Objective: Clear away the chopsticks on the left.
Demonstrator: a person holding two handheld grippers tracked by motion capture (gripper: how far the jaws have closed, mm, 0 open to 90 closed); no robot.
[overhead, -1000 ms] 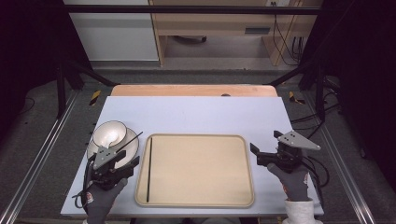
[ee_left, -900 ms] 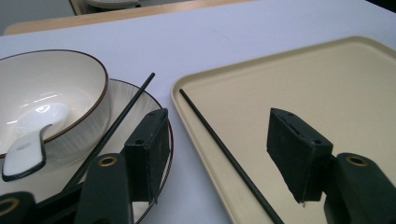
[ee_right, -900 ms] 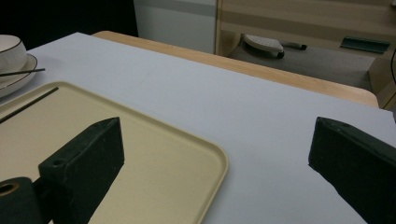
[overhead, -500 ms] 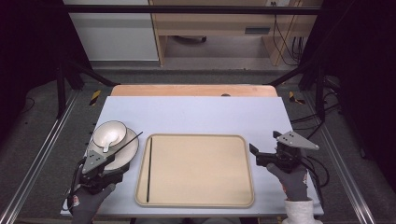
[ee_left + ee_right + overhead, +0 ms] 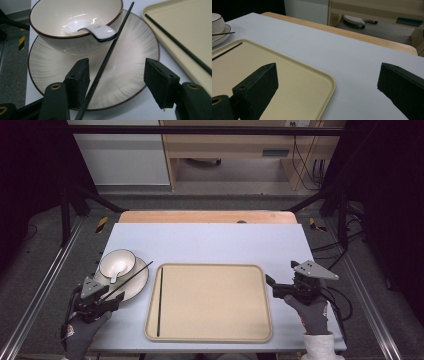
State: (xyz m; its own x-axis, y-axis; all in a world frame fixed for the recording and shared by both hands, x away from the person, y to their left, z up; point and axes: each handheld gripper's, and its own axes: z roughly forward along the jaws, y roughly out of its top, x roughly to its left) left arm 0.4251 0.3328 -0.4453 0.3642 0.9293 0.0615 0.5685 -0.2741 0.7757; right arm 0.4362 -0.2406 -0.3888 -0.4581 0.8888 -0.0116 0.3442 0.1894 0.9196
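Step in hand: left tongs (image 5: pixel 117 82), spread and just closing slightly, straddling chopstick (image 5: pixel 107 60) lying across plate (image 5: pixel 57 70). Next: pinch chopstick, carry toward tray (image 5: pixel 210 302) at 3 o'clock. Right tongs (image 5: pixel 327 92) spread, empty.

left gripper (image 5: pixel 112 299) drawn back off plate (image 5: pixel 131 289) (toward person)

A thin black chopstick (image 5: pixel 107 53) is laid slanting across a white plate (image 5: pixel 130 75), with its far end leaned on the rim of a white bowl (image 5: pixel 75 15). The bowl is set on the plate, and a white spoon (image 5: pixel 92 28) is laid inside it.
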